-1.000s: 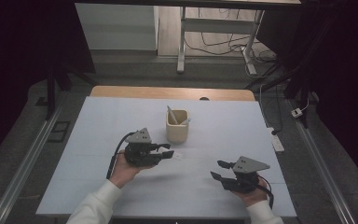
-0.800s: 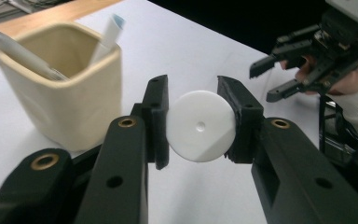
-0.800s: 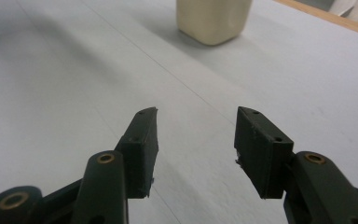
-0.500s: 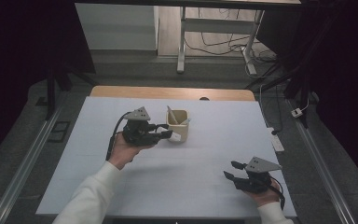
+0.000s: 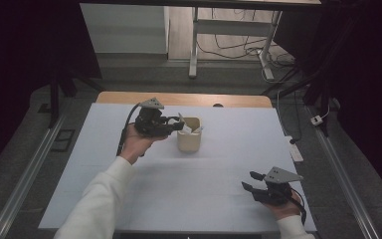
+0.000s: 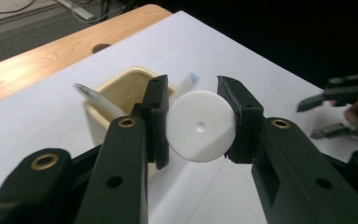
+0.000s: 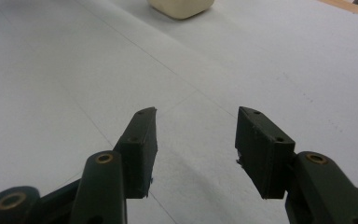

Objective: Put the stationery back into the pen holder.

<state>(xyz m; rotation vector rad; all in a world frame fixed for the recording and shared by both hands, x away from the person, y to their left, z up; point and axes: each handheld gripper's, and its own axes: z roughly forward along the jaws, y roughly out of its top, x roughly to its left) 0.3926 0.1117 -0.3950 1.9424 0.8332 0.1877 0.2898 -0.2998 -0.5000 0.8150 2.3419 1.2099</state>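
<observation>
My left gripper (image 6: 193, 123) is shut on a white round disc (image 6: 200, 127), both pads pressing its edges. It hovers just left of and above a cream square cup (image 5: 189, 135), seen behind the jaws as the cream cup (image 6: 121, 91). A pale flat utensil (image 6: 98, 98) leans in the cup, and a second piece pokes up at its far side. In the high view the left gripper (image 5: 171, 125) is raised beside the cup's rim. My right gripper (image 5: 253, 181) rests low near the table's front right, open, with nothing between the jaws of the right gripper (image 7: 196, 149).
A white sheet (image 5: 229, 159) covers the table, with a bare wooden strip (image 5: 129, 97) along the far edge. The cup's base (image 7: 182, 7) lies far ahead in the right gripper view. Table legs and cables stand on the floor beyond.
My left hand has lifted and carried the disc away from me toward the cup. The right hand has slid right and toward the front edge.
</observation>
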